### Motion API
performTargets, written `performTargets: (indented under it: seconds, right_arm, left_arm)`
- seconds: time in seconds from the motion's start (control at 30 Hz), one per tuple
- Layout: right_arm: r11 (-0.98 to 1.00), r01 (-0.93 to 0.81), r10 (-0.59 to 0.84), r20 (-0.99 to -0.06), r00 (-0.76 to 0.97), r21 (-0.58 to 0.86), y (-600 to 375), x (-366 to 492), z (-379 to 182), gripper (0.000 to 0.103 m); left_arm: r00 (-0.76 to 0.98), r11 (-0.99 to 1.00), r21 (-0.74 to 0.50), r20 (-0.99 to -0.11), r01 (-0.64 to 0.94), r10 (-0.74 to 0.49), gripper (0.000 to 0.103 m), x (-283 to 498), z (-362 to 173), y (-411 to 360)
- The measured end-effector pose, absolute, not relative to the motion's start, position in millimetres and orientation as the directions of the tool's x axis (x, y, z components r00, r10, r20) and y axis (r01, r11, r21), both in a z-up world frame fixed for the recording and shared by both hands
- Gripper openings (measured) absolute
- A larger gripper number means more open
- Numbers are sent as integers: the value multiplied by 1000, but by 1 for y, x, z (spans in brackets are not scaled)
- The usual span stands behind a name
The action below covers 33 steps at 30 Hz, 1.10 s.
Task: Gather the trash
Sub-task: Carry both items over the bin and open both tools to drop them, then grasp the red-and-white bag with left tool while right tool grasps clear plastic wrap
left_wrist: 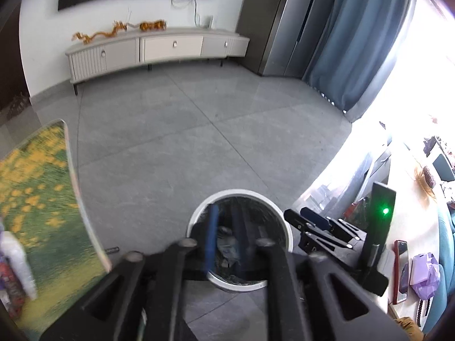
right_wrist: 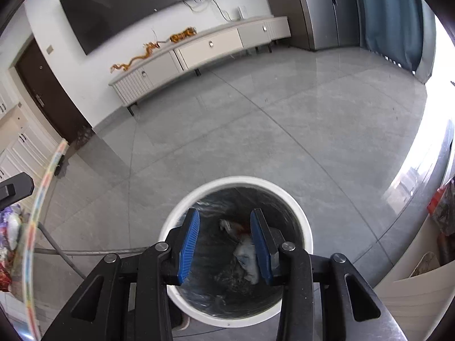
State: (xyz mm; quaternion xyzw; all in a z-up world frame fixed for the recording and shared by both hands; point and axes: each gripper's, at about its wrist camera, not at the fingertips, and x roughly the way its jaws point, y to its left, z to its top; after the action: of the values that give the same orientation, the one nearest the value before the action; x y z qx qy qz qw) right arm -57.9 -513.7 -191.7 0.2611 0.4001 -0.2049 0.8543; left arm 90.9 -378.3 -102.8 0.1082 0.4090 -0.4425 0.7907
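A round white bin (left_wrist: 241, 192) with a black liner stands on the grey tile floor. My left gripper (left_wrist: 225, 216) hangs over its opening, blurred; its blue pads stand apart with nothing between them. My right gripper (right_wrist: 225, 213) is also over the bin (right_wrist: 236, 180), open, its blue pads (right_wrist: 190, 244) clear of anything. Crumpled white and grey wrappers (right_wrist: 246, 255) lie down inside the liner, seen through the gap, and also show in the left wrist view as crumpled scraps (left_wrist: 227, 248). The right gripper's black body with a green light (left_wrist: 381, 213) shows to the right of the bin.
A table with a green and yellow flowered cloth (left_wrist: 37, 199) stands close on the left, with a white bottle (left_wrist: 17, 255) on it. A low surface on the right holds a phone (left_wrist: 401, 270) and a purple bag (left_wrist: 423, 272). A long TV cabinet (left_wrist: 156, 48) lines the far wall.
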Motion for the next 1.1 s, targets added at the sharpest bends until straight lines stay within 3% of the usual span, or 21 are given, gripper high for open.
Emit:
performTargets:
  seconds: [0.07,0.3,0.6,1.1]
  right_arm:
    - [794,537,-148,-765,626,286,-506,-59,-171,36]
    - [856,433,-151,-663,733,283,-461,-59,-88,39]
    - [925,275,-90,-555,827,260,-388,-51,-5,48]
    - [973,118,-2,-507,862,196,-313,-33,38,48]
  left_arm:
    - [318,597,-181,-708,782,-631,55,83,-86,-361]
    - [423,627,-152,-615,764,-665,55,69,-34,-297]
    - [613,741,-105,-491,663,-619,56,56,18,-180]
    - [738,875,-97,-496,475,-457,56,62,11,-30]
